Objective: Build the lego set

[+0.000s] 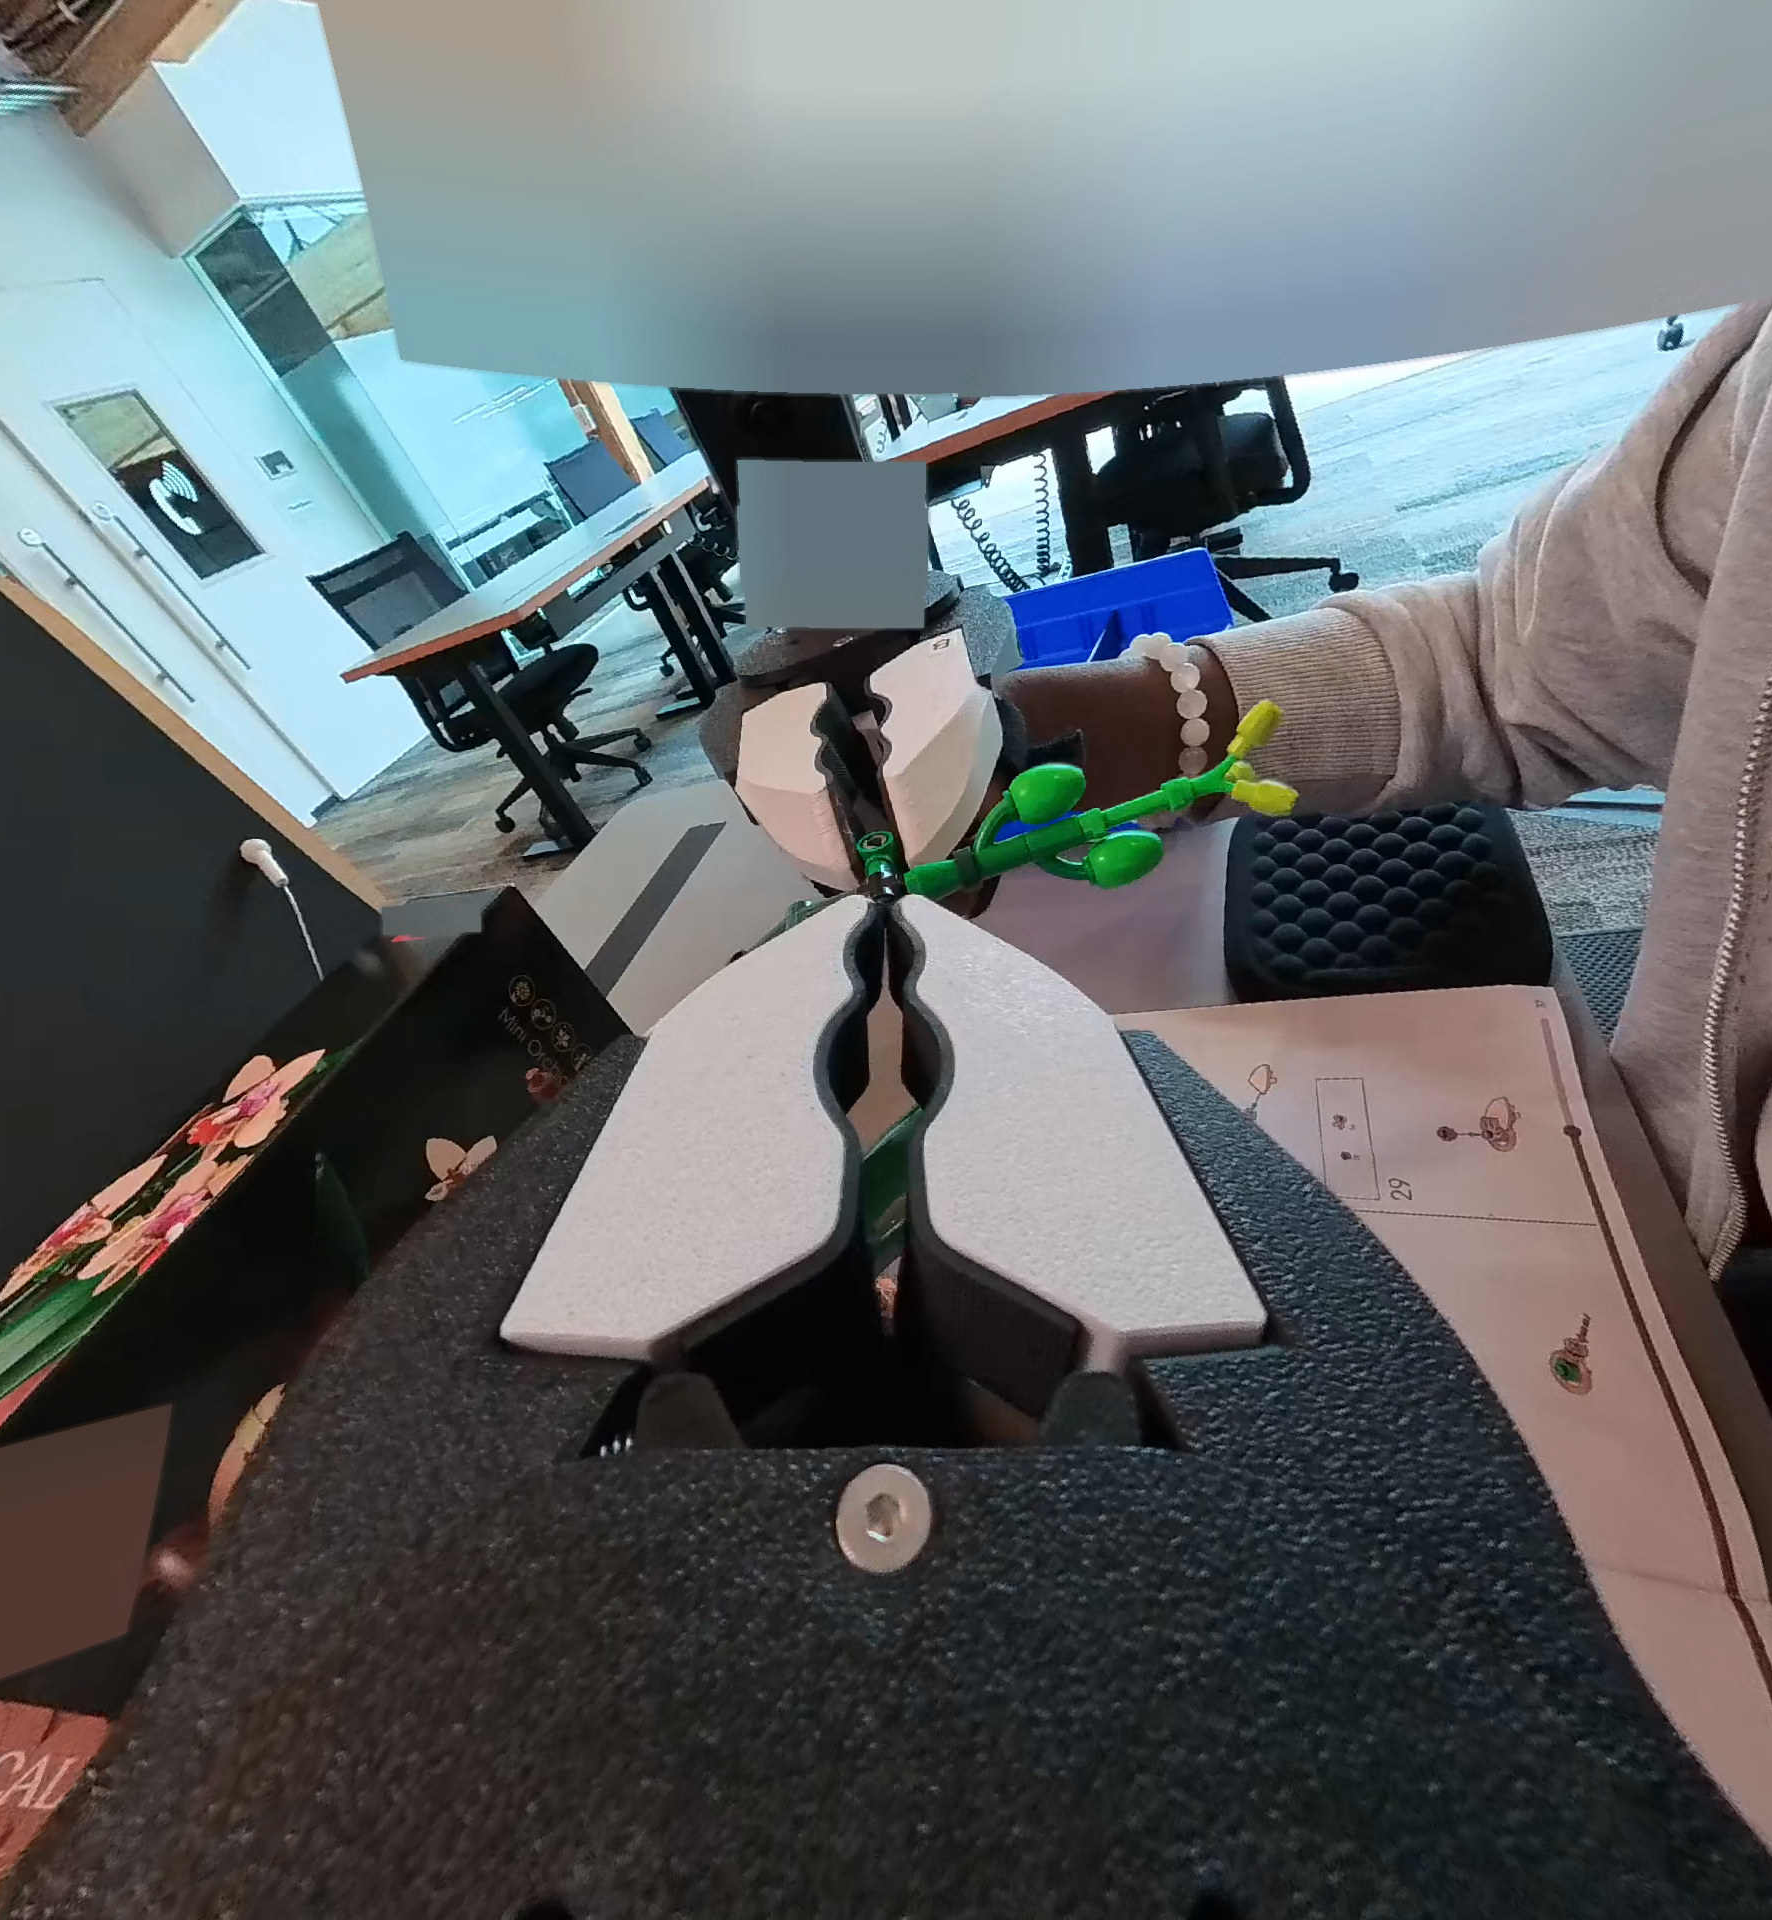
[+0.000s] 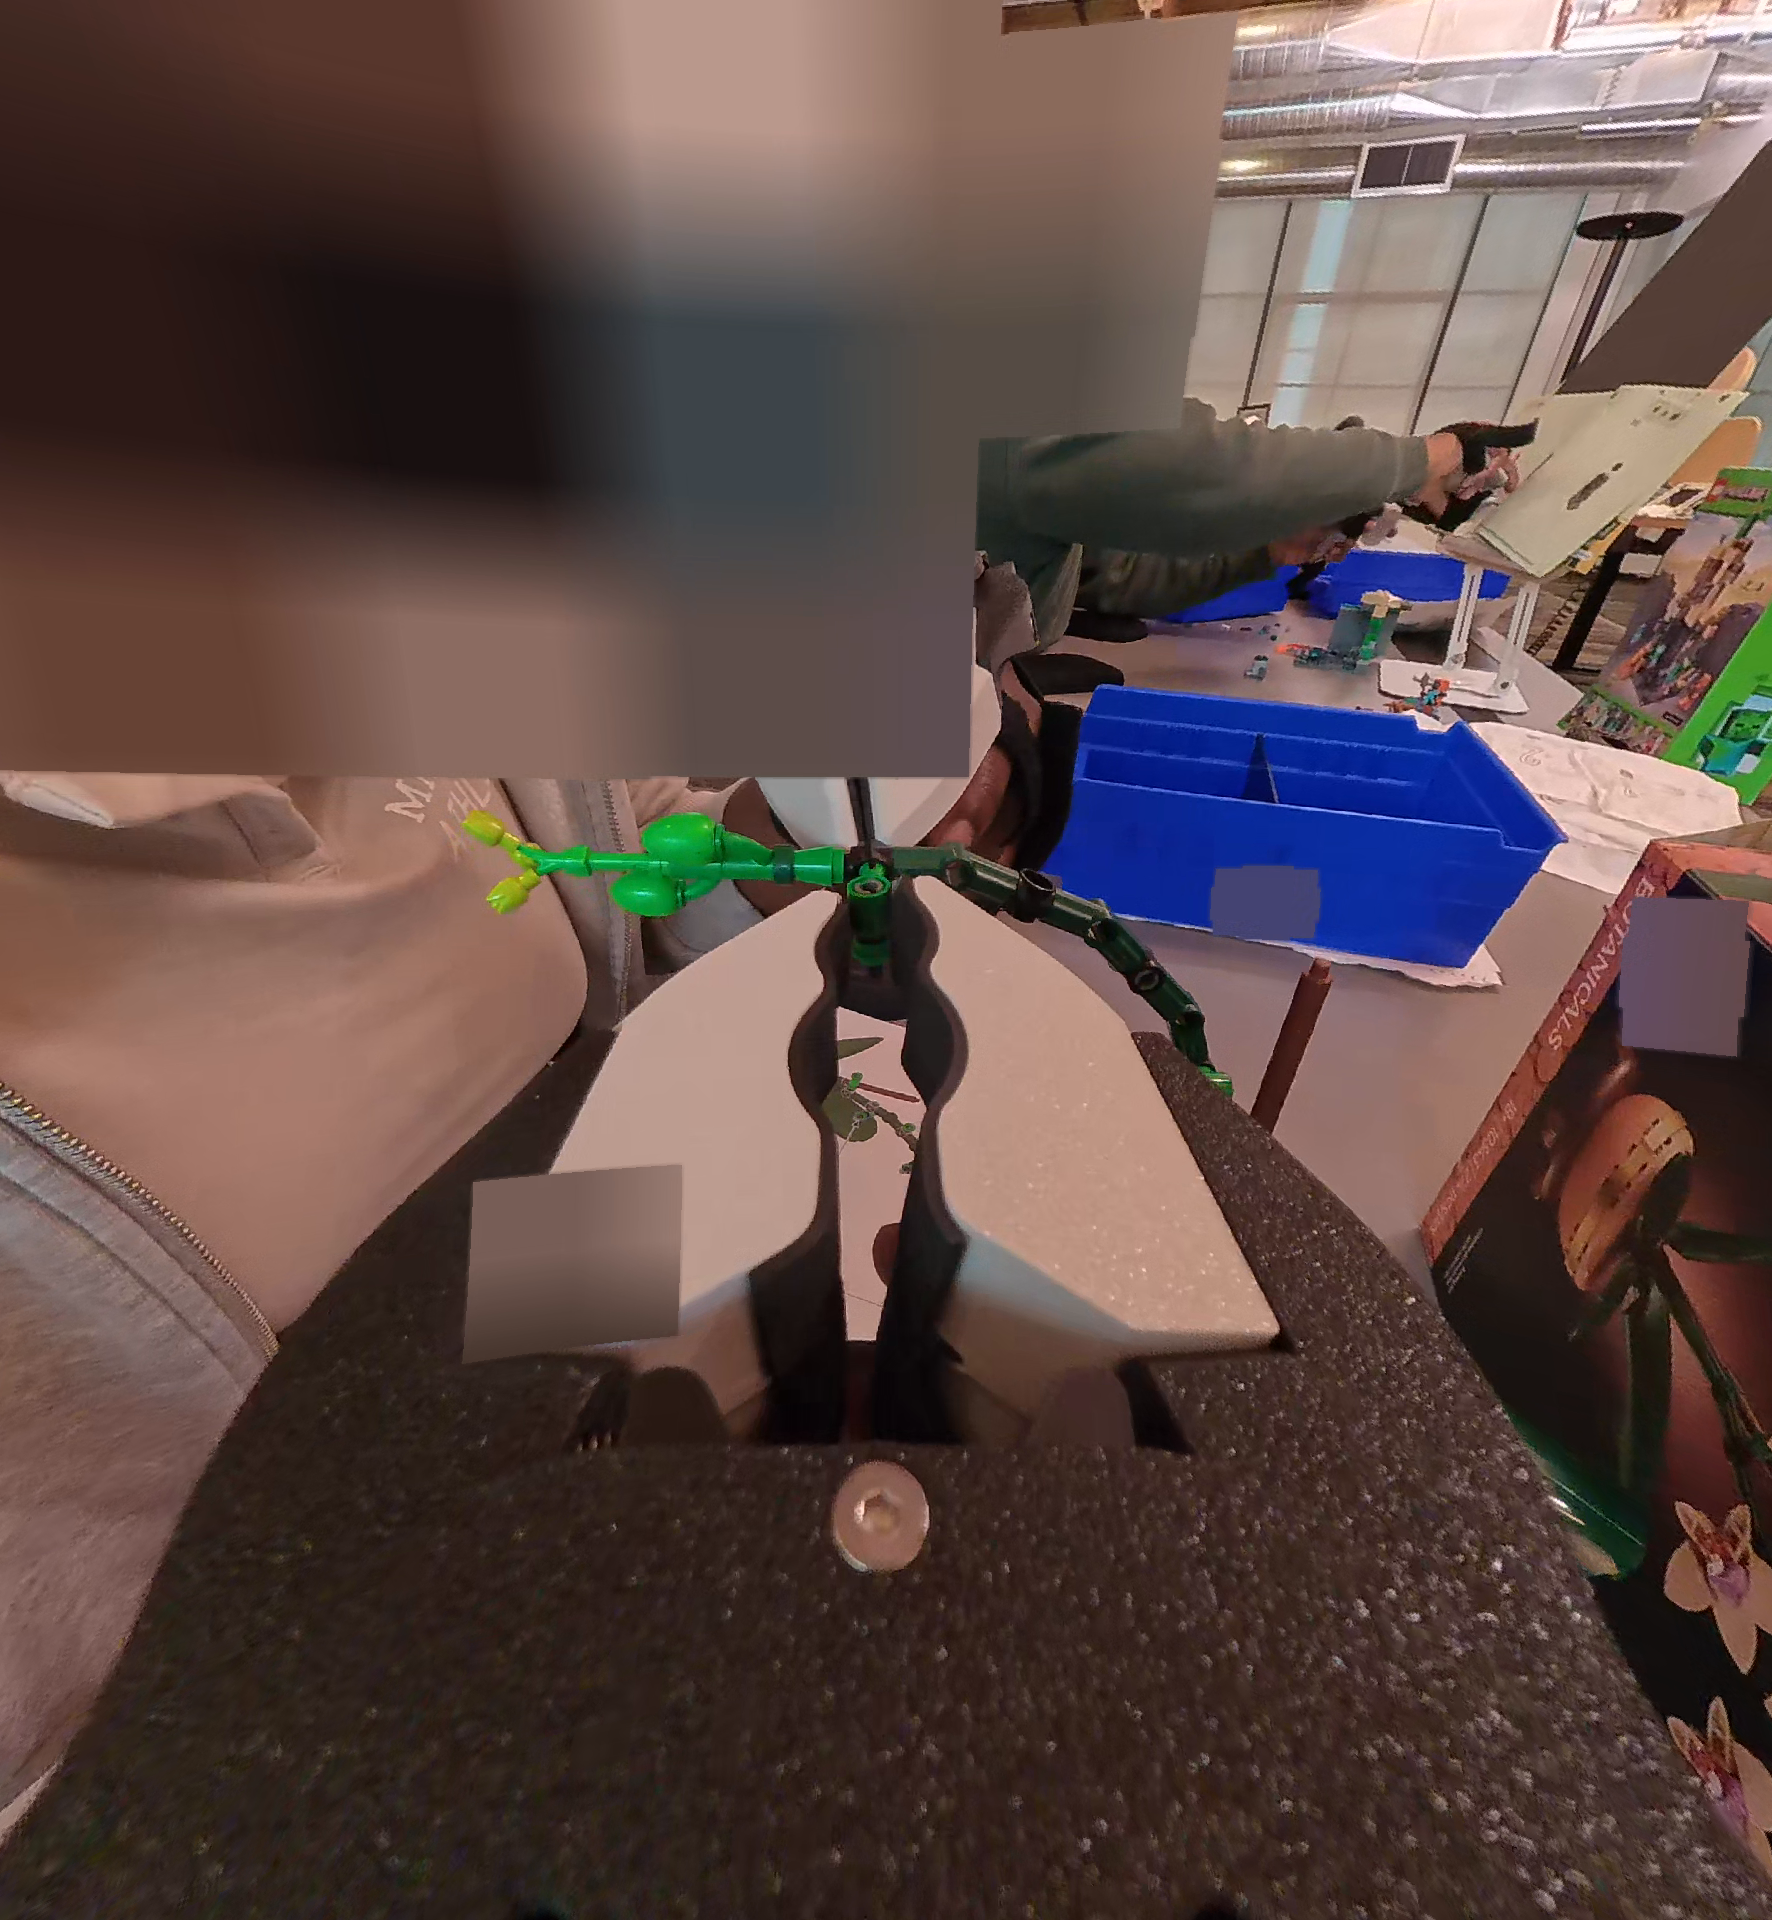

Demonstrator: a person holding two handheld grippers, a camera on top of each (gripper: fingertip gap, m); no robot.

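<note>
- Both grippers up in the air, meeting tip to tip over the bench (image 2: pixel 1588 935), w/ the green lego stem (image 1: pixel 1038 847) held between them
- Left gripper (image 1: pixel 884 914): jaws pressed together at the tips, pinching the stem's near end, a small dark joint; can't tell exactly which stud it has
- Right gripper (image 2: pixel 869 914): jaws nearly closed on a short bright-green connector (image 2: pixel 869 904) that stands up at the junction; in the left view it's the far one (image 1: pixel 859 826), facing back
- From the junction a bright branch runs toward the person's sleeve (image 1: pixel 1433 707), carrying two fat green buds (image 1: pixel 1053 790) and yellow-green tips (image 1: pixel 1261 764)
- Other way, a dark-green segmented stalk (image 2: pixel 1100 935) curves down past the right gripper's shoulder; seen only in the right view
- Handling, my guess: v. light, hard plastic, smooth so it can slip or twist in a pinch; each link stiff but the chain bends at its joints, and clip joints prob. pop apart if levered
- Buds and tips look like the weak bits; best not to squeeze there
- Better to grip at the thick collars close to the junction, push along the axis, no sideways load
- Instruction sheet (image 1: pixel 1484 1195) lies flat on the bench, box w/ flower art (image 2: pixel 1692 1247) beside it, blue bin (image 2: pixel 1308 831) further back
</note>
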